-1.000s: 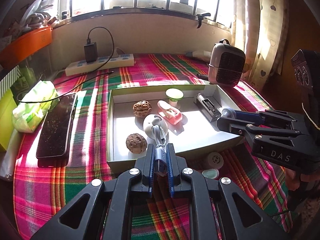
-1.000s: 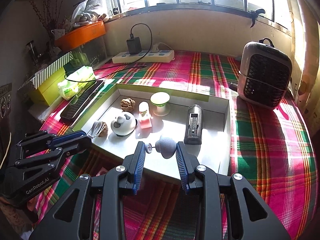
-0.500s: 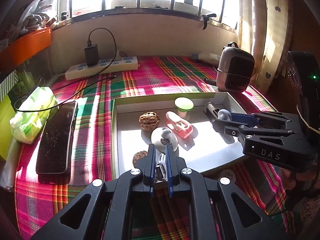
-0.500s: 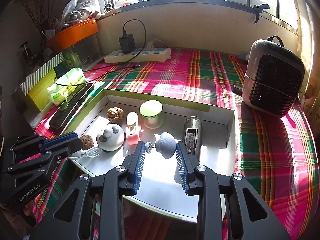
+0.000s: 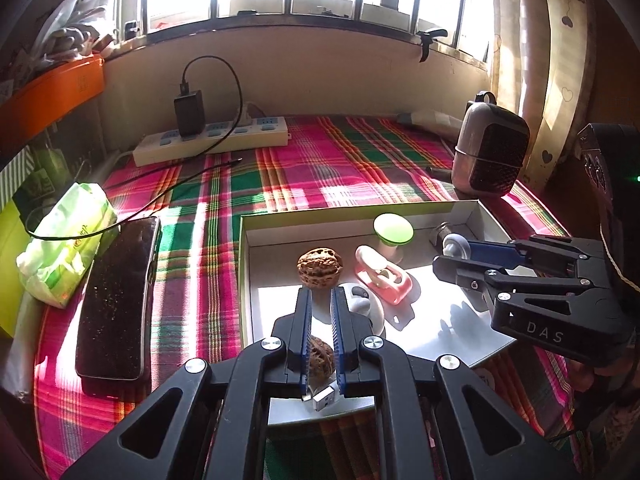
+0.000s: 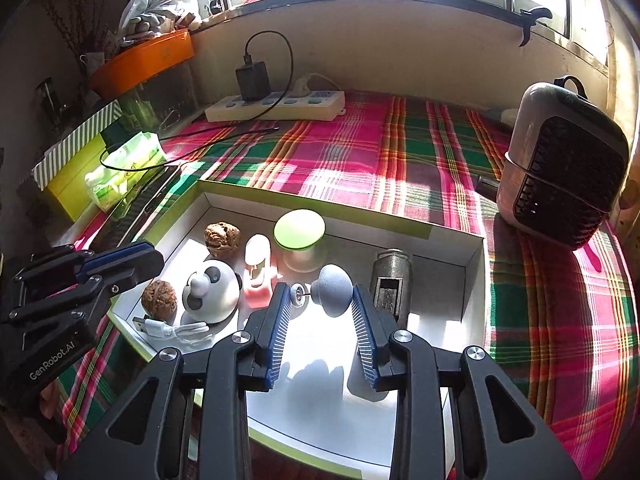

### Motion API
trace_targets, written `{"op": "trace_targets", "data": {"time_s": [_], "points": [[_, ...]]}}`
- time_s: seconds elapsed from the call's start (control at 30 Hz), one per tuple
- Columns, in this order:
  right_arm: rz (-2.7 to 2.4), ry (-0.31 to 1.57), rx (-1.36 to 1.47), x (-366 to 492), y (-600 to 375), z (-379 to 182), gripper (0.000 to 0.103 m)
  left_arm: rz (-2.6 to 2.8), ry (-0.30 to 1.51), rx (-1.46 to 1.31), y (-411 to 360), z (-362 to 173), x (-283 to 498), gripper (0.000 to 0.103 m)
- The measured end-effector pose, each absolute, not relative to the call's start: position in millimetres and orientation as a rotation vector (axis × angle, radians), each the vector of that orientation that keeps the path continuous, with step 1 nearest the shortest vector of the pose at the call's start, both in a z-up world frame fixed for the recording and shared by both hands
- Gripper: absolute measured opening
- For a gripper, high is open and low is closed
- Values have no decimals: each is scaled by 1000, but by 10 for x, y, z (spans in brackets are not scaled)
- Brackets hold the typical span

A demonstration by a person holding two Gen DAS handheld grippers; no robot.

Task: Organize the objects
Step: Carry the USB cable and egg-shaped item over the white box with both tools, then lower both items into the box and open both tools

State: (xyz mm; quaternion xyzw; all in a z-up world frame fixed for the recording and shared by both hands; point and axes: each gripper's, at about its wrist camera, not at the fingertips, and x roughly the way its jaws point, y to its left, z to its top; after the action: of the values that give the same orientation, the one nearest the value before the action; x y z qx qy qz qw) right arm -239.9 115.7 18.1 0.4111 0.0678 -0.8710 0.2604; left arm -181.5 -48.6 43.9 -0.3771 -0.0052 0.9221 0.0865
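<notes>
A plaid cloth [image 6: 360, 160] in pink, green and red covers the surface, and on it sits a shallow white box [image 6: 474, 264] with a yellow-green rim, its far wall toward the window. To the right of the box stands a small heater [image 6: 564, 168] with a dark grille; at the back lies a white power strip [image 6: 280, 106] with a black charger plugged in, and off the box's left side a dark keyboard [image 5: 116, 300] lies beside a green tissue pack [image 5: 64, 240]. The left hand-held gripper [image 5: 320, 308] hangs over the box's near left corner with its jaws drawn to their narrowest, and nothing visibly pressed between the pads. The right hand-held gripper [image 6: 318, 320] holds a grey dome-shaped object [image 6: 332, 290] with a small metal wheel on a pin, its jaws narrow on it, above the middle of the box floor. Inside the box, from larger to smaller: a panda-shaped white gadget [image 6: 210, 292], a dark metal cylinder [image 6: 390, 280] near the right wall, a jar with a pale green lid [image 6: 300, 236] at the back, a pink clip-like item [image 6: 258, 276], two walnuts [image 6: 222, 236] [image 6: 159, 300], and a white USB cable [image 6: 168, 326] lying at the near left edge by the panda gadget.
</notes>
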Motion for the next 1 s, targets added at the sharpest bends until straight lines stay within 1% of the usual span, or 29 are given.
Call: {"op": "trace_targets", "data": {"time_s": [0.57,1.0], "points": [[-2338,221,1157,-2570,1023,47,33,2718,-48,-1202,-510,244,-1927,9],[-2331,234,1186,-2599,976,-22,33,2704,-50,-1214,-508,222,-1944,14]]}}
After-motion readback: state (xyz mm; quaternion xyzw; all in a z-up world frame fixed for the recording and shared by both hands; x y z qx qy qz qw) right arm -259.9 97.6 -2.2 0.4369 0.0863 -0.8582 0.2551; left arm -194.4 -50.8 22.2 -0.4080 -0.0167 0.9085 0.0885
